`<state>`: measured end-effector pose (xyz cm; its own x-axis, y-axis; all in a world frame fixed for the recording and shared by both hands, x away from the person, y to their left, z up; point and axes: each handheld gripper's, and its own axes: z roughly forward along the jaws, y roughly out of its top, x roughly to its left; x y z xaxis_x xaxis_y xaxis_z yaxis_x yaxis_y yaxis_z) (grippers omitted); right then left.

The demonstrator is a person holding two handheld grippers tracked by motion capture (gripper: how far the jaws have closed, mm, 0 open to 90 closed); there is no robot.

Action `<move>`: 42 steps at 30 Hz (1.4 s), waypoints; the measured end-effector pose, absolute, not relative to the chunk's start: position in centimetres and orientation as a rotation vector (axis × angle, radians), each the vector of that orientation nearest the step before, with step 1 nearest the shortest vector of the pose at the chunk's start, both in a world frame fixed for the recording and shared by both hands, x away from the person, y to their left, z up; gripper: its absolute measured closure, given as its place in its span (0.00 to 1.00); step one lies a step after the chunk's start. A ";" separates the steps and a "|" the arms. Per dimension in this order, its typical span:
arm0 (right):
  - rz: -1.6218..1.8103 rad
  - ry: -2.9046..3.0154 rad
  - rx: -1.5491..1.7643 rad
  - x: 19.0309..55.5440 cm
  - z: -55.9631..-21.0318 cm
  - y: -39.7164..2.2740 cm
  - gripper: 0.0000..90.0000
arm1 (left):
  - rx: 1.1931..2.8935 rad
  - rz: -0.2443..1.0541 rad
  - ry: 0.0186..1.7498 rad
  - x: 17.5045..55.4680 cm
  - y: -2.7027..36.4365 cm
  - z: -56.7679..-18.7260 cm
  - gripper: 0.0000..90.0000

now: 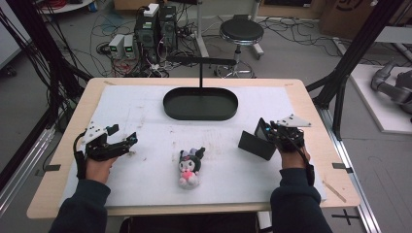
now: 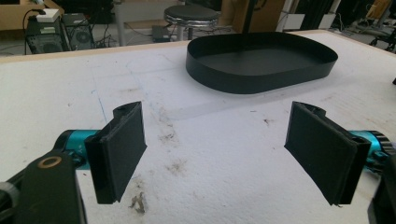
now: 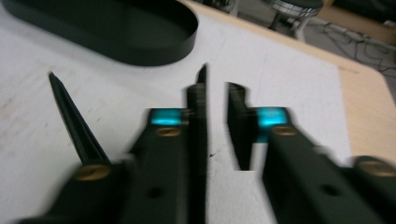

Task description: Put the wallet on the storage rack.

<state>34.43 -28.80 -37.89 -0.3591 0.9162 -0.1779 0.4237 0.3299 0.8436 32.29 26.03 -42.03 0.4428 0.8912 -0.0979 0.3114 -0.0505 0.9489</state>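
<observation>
- The plush toy (image 1: pixel 190 166) lies in the lower middle of the high view, on the white mat (image 1: pixel 145 111), well below the black oval tray (image 1: pixel 200 103) that sits at upper centre.
- Its long axis runs nearly up-and-down in that frame, with a slight tilt: the dark eared head points toward the upper right, the pale pink body and feet toward the bottom edge.
- The left gripper (image 1: pixel 127 141) sits at the lower left of the high view, and the toy lies to its right and a little lower. Its jaws point right toward the toy and stand wide apart with nothing between them; the left gripper view shows both pads (image 2: pixel 122 149) spread over bare mat, with the tray ahead at upper right.
- The right gripper (image 1: pixel 256 141) sits at the lower right of the high view, and the toy lies to its left and somewhat lower. In the blurred right gripper view (image 3: pixel 217 121) its jaws stand close together with a narrow gap, holding nothing.
- Both grippers are well apart from the toy; the two distances look much alike, so I cannot tell which is nearer.
- Judged from this, the left gripper is the readier one: already spread, it would close across the toy's short width if it came in from the left.
</observation>
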 end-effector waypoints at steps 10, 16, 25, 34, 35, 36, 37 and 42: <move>1.241 2.049 1.070 34.0 -38.5 -30.7 0.27 | 1.599 0.664 1.080 32.3 26.1 -42.0 0.22; 1.258 2.074 1.055 33.8 -38.8 -30.6 0.24 | 1.601 0.662 1.075 32.4 26.1 -42.0 0.22; 1.299 2.127 1.016 33.6 -38.9 -30.4 0.24 | 1.596 0.661 1.079 32.4 26.2 -42.0 0.22; 1.145 2.206 1.052 34.3 -40.2 -29.4 0.45 | 1.603 0.658 1.076 32.4 26.1 -42.1 0.22; 1.138 2.218 1.054 34.4 -40.3 -29.4 0.47 | 1.603 0.658 1.075 32.4 26.1 -42.1 0.22; 1.136 2.221 1.054 34.4 -40.4 -29.3 0.48 | 1.603 0.659 1.076 32.4 26.1 -42.1 0.22; 1.149 2.225 1.055 34.3 -40.3 -29.2 0.51 | 1.603 0.657 1.073 32.4 26.1 -42.1 0.22; 1.136 2.220 1.061 34.4 -39.9 -29.0 0.72 | 1.603 0.658 1.065 32.5 26.2 -42.1 0.22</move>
<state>34.37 -28.96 -39.94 -0.6159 0.7873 -0.0292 0.4369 0.3722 0.8189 32.47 26.16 -42.08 0.4522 0.8863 -0.0996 0.3075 -0.0502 0.9502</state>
